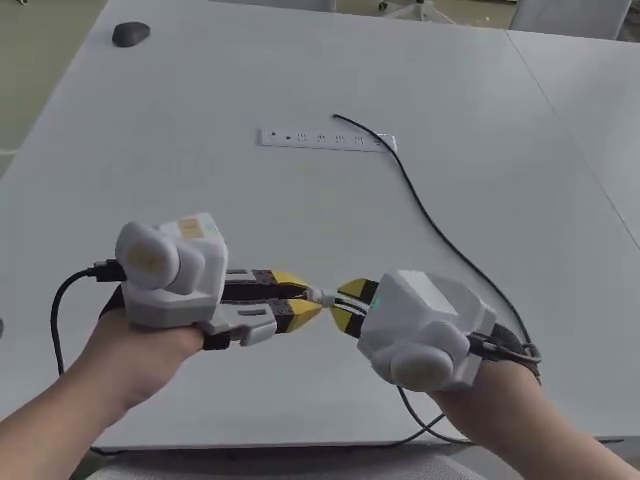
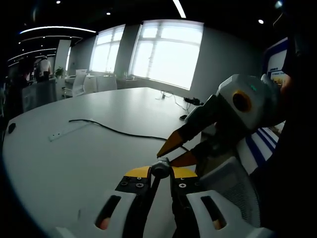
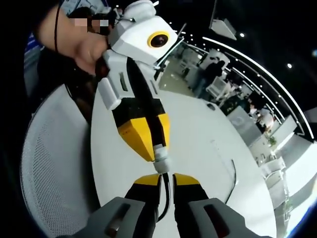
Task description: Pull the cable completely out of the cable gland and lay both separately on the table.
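Left gripper [image 1: 300, 303] at 9 o'clock, right gripper [image 1: 347, 303] at 3 o'clock. The tips nearly meet low in the head view, held above the near edge of the table [image 1: 300, 200].

Left jaws are pressed onto the pale cable gland [image 3: 160, 154]. Right jaws are drawn in on the dark cable [image 3: 167, 196], which runs back between them. It looks pinched, though the contact itself is hard to make out.

The cable still enters the gland, at 12 o'clock from the right tips.

Progress: both parts gripped, nothing pulled free, nothing laid down. Still to do: draw the two apart and set each down separately.

Power strip [image 1: 325, 140] lies at 12 o'clock, well apart from the work.
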